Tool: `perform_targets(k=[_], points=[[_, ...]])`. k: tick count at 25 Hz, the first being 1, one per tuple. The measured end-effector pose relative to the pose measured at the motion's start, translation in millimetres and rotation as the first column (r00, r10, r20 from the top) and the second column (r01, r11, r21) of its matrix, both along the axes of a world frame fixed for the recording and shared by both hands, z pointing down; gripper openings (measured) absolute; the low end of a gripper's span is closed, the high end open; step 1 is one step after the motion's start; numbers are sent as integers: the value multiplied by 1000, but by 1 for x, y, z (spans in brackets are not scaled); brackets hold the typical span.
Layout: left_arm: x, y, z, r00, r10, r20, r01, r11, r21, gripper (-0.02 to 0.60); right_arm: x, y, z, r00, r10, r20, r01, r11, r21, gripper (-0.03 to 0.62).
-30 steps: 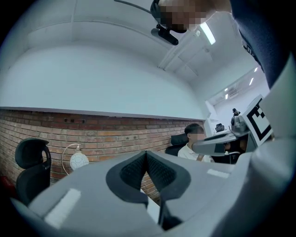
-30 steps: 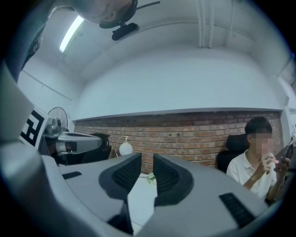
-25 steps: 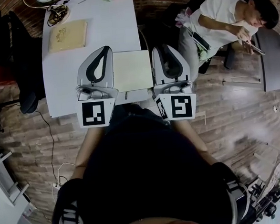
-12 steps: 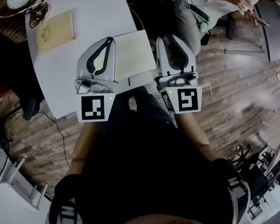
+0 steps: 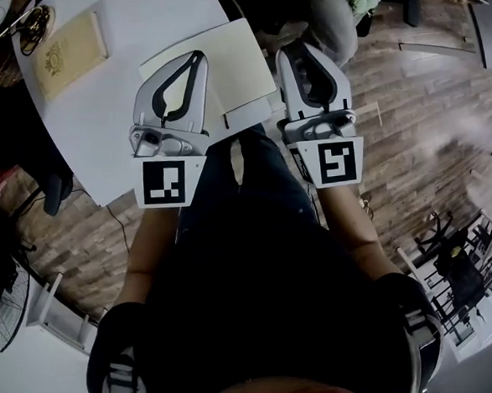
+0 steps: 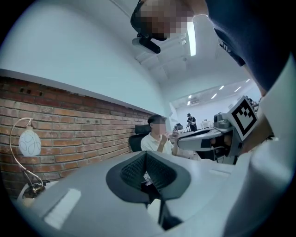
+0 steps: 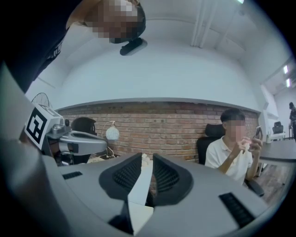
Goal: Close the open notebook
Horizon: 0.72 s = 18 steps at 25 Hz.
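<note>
While the left gripper (image 6: 146, 170) has its ribbed pads pressed together on nothing, the right gripper (image 7: 148, 175) shows a narrow slit between its pads, with a pale strip in it that I cannot identify. Both hover side by side at the near edge of the white table (image 5: 131, 115), the left one over the left part of the notebook (image 5: 232, 62), the right one just beside its right edge, off the table. The notebook lies flat, cream face up, and I cannot tell whether it is open or closed; a tan book (image 5: 69, 46) lies well apart from it.
</note>
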State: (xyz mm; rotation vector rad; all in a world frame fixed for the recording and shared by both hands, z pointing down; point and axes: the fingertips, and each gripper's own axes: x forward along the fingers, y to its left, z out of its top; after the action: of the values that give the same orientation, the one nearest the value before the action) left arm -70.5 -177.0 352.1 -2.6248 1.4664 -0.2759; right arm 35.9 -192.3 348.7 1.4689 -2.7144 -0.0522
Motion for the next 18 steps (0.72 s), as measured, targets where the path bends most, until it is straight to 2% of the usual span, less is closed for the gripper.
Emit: perform_targets(k=[15,18], points=[[20,2,69,996,78,45,-72,990,-123,6,16,18,76,999,4,-47,-10,994,-108,78],[23,4,82,995,85,53,-76,985,-154,6,20,22,94,997,0,-83,-11,991,-137,78]])
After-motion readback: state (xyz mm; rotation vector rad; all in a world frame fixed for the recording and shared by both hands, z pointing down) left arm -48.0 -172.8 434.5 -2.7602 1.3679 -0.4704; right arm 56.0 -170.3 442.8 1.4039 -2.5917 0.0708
